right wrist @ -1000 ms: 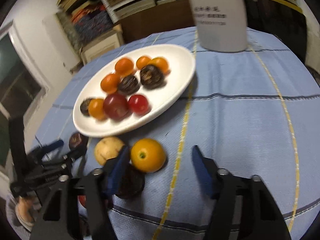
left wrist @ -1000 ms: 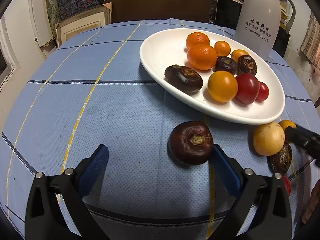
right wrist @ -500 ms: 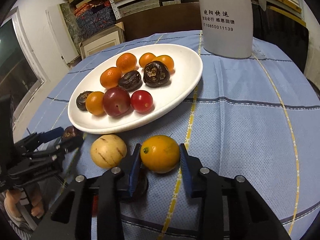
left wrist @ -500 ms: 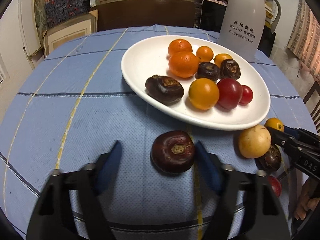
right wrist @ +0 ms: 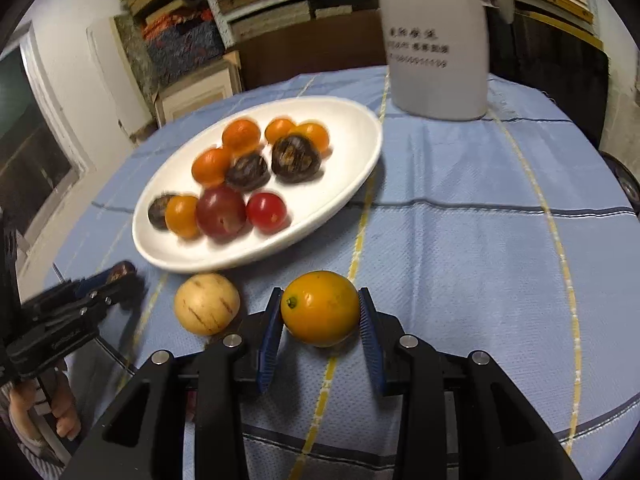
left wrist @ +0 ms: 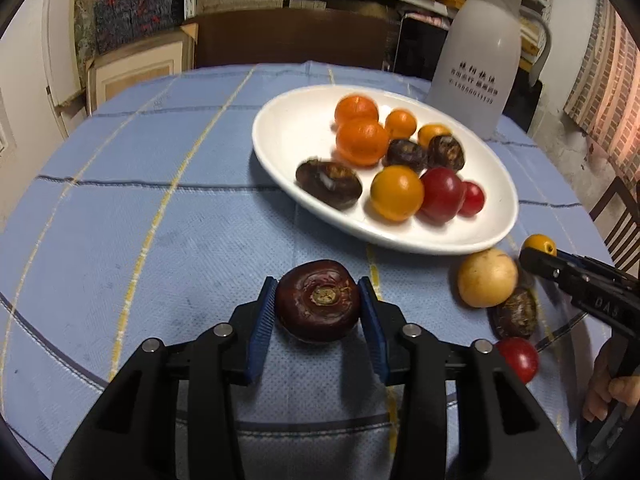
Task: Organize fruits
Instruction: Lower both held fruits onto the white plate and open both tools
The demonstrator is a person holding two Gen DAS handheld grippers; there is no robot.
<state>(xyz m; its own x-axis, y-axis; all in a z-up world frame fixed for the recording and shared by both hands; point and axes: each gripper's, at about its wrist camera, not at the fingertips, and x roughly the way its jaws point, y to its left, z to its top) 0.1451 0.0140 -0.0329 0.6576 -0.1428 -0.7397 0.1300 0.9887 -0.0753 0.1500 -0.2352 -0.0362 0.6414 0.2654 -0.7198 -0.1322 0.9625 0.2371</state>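
In the left wrist view, the left gripper [left wrist: 318,308] is seen with its jaws closing and both blue pads already pressed against the sides of a dark water chestnut [left wrist: 318,300] that rests on the blue-checked surface [left wrist: 160,240]. Beyond it, the white plate [left wrist: 288,136] is shown holding 9 fruits: 4 orange ones, 3 dark chestnuts and 2 red tomatoes. To the right, below the plate's rim, a pale yellow fruit [left wrist: 487,278], another dark chestnut [left wrist: 516,314] and a red tomato [left wrist: 518,358] are laid on the surface; the last 2 are shown only in this view. The right gripper is seen here from the side, at the far right edge.

In the right wrist view, the left gripper is glimpsed, blurred, at the left edge. The right gripper [right wrist: 320,312] is shown clamped on an orange fruit [right wrist: 320,308], which sits on the surface just right of the pale yellow fruit. A white jug [right wrist: 434,40] is seen standing behind the plate.
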